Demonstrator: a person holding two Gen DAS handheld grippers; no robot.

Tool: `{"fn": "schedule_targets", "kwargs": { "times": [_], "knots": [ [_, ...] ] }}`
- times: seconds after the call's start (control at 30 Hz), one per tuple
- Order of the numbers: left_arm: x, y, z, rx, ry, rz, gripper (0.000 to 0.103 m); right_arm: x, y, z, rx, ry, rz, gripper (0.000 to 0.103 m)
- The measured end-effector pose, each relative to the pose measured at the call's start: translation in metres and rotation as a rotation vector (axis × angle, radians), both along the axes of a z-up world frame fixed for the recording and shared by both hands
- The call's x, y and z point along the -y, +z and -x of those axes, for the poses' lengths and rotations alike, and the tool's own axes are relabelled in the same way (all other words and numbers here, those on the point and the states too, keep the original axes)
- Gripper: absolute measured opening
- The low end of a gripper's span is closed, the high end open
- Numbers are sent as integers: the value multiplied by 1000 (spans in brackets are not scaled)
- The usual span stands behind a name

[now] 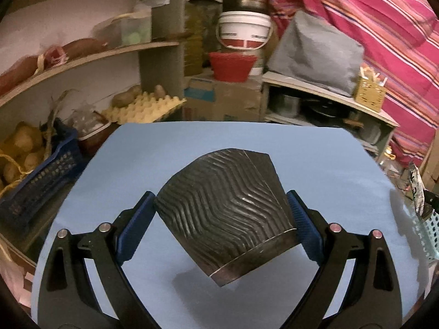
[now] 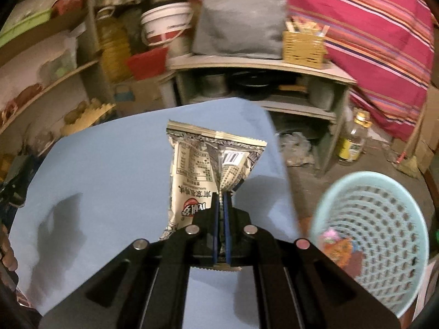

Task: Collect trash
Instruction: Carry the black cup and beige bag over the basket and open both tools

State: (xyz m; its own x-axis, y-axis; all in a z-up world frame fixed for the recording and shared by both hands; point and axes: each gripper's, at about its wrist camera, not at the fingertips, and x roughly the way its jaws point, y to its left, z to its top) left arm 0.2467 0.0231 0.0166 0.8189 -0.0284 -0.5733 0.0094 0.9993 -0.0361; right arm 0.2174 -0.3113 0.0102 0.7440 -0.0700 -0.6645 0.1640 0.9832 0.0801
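While both hang above the blue table [image 1: 109,170], left hand-held gripper [image 1: 223,211] clamped on a black ribbed cup [image 1: 227,211], right hand-held gripper [image 2: 221,200] pinching a snack bag [image 2: 203,164], mesh basket [image 2: 384,219] just right.

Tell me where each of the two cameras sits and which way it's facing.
Left wrist: on the left gripper, facing forward and down over the blue table; its fingers clamp a black ribbed cup.
Right wrist: on the right gripper, facing forward and down; shut on a snack packet, teal basket at right.
Shared: blue table, white bucket, grey bag, striped cloth.
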Motion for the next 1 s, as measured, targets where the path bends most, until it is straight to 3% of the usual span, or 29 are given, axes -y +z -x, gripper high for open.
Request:
{"fn": "schedule_targets", "kwargs": {
  "times": [0.23, 0.5, 0.67, 0.77, 0.9, 1.0],
  "knots": [
    [75, 9, 14, 21, -73, -38, 91, 75, 2, 37, 28, -98, -21, 4],
    [147, 1, 21, 9, -138, -42, 91, 145, -15, 69, 54, -187, -56, 4],
    [191, -6, 23, 8, -180, -47, 91, 170, -35, 79, 46, -212, -106, 4],
    [215, -10, 26, 11, -209, -43, 91, 176, -35, 84, 56, -224, -87, 4],
    [257, -18, 30, 7, -263, -30, 91, 186, -40, 89, 70, -227, -134, 4],
    [289, -24, 36, 2, -311, -41, 91, 189, -44, 87, 58, -235, -104, 4]
  ]
}}
